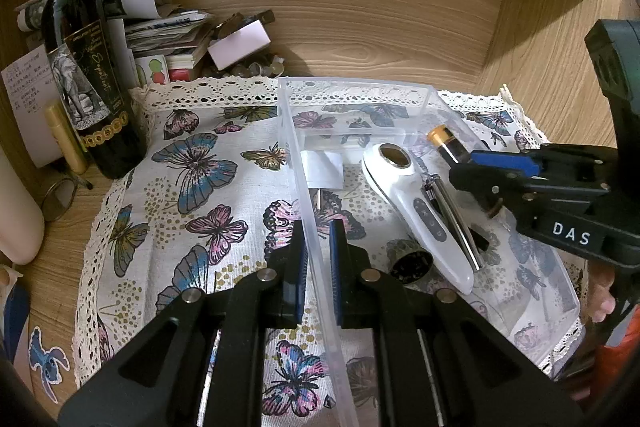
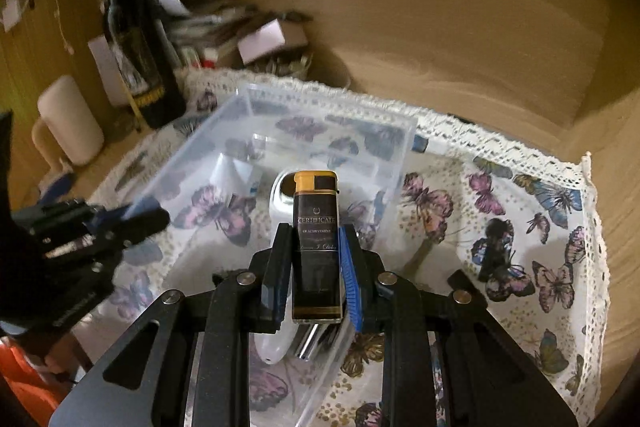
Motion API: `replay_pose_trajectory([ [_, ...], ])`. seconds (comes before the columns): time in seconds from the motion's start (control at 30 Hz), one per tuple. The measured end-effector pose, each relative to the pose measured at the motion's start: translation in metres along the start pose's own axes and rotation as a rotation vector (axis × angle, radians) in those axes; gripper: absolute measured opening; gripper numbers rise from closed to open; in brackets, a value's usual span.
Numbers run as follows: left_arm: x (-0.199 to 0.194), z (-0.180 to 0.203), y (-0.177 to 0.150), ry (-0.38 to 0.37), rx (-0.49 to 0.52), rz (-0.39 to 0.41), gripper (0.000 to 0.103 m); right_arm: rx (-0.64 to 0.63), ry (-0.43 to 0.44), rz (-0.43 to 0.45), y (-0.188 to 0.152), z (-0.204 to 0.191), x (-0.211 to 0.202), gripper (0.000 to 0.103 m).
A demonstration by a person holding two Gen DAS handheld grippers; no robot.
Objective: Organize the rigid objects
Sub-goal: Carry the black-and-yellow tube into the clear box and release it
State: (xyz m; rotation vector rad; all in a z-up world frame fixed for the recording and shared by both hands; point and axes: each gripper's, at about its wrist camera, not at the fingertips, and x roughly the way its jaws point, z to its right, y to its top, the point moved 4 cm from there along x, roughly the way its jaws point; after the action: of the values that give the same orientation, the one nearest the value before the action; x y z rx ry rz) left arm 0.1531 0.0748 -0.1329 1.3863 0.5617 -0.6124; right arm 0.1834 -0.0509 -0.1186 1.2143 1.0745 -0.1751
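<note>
The left claw (image 1: pixel 318 267) is clamped on the near left wall of a clear plastic bin (image 1: pixel 356 87), one finger outside and one inside. The bin sits on a butterfly-print cloth (image 1: pixel 200 179) with lace edging, spread over a wooden desk (image 1: pixel 56 231). The right claw (image 2: pixel 316 271) grips a dark lighter (image 2: pixel 317 247) with a gold cap, held upright above the bin's interior. Inside the bin lie a white handheld device (image 1: pixel 420 211) with a round metal head, a slim chrome tube (image 1: pixel 456 223) just beside it, and a short dark cylinder (image 1: pixel 412 265). A wine bottle (image 1: pixel 86 67) stands left of the cloth.
</note>
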Motion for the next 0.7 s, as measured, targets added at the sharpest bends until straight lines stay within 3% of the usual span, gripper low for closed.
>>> replay_pose_trajectory([
  [0.37,0.000,0.000,0.000,-0.001,-0.001,0.000,0.009,0.042,0.008,0.032,0.002,0.009,-0.016,0.022],
  [0.7,0.000,0.000,0.000,0.000,0.001,0.000,0.010,0.114,-0.089,0.113,0.001,0.049,-0.055,0.025],
])
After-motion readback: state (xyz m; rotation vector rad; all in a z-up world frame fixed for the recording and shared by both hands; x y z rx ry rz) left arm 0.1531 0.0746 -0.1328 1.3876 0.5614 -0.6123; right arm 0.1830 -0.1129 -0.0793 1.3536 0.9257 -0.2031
